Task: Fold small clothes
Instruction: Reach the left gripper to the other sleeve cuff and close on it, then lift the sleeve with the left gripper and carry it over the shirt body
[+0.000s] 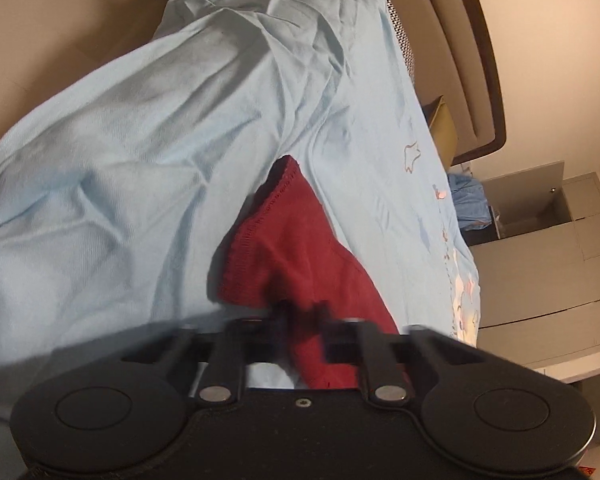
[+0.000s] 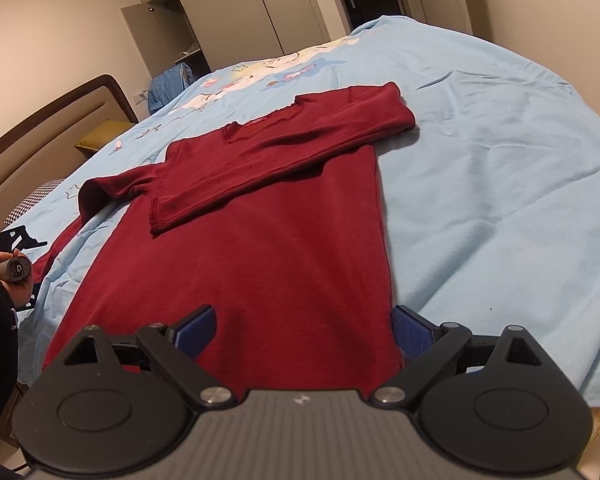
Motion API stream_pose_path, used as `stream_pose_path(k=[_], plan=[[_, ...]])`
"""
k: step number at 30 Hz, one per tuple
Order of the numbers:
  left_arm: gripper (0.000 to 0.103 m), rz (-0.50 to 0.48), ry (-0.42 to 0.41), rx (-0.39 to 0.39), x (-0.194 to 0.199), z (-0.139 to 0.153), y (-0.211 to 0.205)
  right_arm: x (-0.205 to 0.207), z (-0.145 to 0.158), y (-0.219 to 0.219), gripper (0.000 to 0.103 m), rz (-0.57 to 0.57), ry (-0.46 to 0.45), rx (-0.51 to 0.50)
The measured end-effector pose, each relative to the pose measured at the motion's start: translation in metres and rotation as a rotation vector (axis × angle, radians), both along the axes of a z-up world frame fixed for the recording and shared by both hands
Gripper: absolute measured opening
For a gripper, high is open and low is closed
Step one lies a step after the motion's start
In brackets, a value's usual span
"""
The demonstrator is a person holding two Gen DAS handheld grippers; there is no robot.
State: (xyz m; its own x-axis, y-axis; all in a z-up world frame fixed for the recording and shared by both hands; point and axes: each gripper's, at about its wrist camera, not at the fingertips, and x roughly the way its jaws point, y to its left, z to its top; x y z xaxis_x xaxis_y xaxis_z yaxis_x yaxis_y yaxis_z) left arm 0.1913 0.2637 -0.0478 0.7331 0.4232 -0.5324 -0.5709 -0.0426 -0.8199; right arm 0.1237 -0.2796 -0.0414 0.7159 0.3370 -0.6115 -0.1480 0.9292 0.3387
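Observation:
A dark red sweater (image 2: 260,248) lies flat on the light blue bed cover (image 2: 480,200), its right sleeve folded across the chest. In the left wrist view the other sleeve (image 1: 284,240) runs cuff-first away from my left gripper (image 1: 300,312), which is shut on the sleeve's cloth; its fingertips are blurred. In the right wrist view that gripper shows at the left edge, held by a hand (image 2: 16,280). My right gripper (image 2: 304,332) stands open over the sweater's hem, with nothing pinched between the blue pads (image 2: 196,330).
The bed's padded headboard (image 2: 60,120) runs along the left. An olive bedside box (image 2: 100,136) and a heap of blue cloth (image 2: 168,84) sit beyond it, with an open wardrobe (image 2: 172,28) behind. The bed cover (image 1: 140,160) is wrinkled around the sweater.

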Motion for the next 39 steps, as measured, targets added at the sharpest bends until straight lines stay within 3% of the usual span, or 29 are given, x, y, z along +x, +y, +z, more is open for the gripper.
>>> stream_pose_path(k=[3,9,18,23,31,39], plan=[[0.006,0.010,-0.012,0.041,-0.005,0.007,-0.003,0.001,-0.002,0.000,0.099,-0.008,0.007,0.007],[0.006,-0.062,-0.015,0.274,-0.001,0.054,0.000,0.006,-0.004,0.003,0.103,-0.005,0.012,-0.005],[0.006,-0.285,0.025,0.666,0.040,0.142,0.055,0.008,-0.008,0.001,0.103,-0.009,0.016,0.004],[0.006,-0.355,0.005,0.779,0.061,0.182,0.059,0.006,-0.009,-0.002,0.103,-0.019,0.016,0.017],[0.006,-0.558,-0.090,0.950,0.085,0.220,-0.023,0.002,-0.006,-0.007,0.103,-0.030,0.004,0.026],[0.006,-0.834,-0.164,1.106,0.103,0.225,-0.146,-0.002,-0.005,-0.016,0.103,-0.058,-0.010,0.034]])
